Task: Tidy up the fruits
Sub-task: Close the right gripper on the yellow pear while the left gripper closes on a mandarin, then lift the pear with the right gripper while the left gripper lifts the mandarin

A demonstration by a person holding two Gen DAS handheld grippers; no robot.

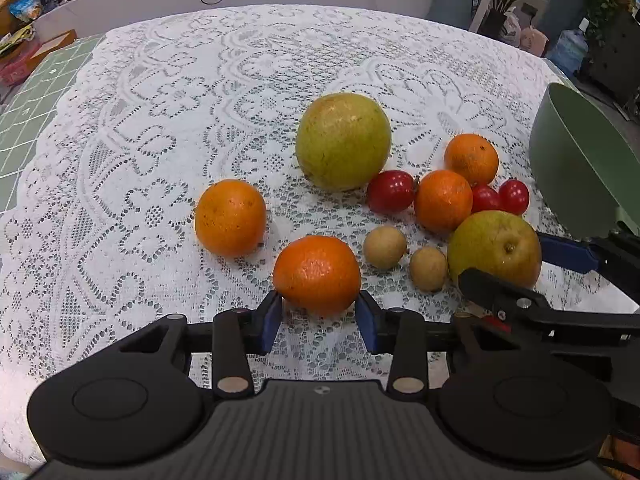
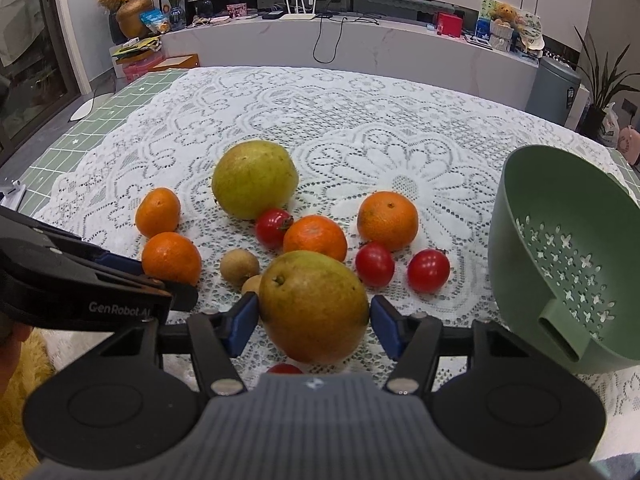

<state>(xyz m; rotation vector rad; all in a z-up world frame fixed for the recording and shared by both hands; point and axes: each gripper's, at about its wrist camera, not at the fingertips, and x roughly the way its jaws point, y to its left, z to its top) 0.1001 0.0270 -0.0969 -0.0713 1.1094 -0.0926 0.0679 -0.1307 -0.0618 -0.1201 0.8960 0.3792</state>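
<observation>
On the lace cloth point(image 2: 360, 128) at about three o'clock, a green colander point(image 2: 560, 264) sits tipped toward the fruit, its mouth turned so things can go straight in, I'd guess. Two pears come next: the far one point(image 2: 254, 178) lies alone at twelve o'clock; the near pear point(image 2: 314, 306) sits between the blue pads of the right gripper point(image 2: 314, 322), which looks closed on its sides, low on the widest part for a firm hold. Four oranges are scattered about. One orange point(image 1: 317, 274) is pinched by the left gripper point(image 1: 318, 316), both pads touching its flanks; another point(image 1: 230, 218) lies near it at ten o'clock. Three tomatoes point(image 2: 428, 270) and two small brown fruits point(image 2: 239, 266) sit loose among the rest. Nothing is in the colander yet, so sorting looks barely begun.
</observation>
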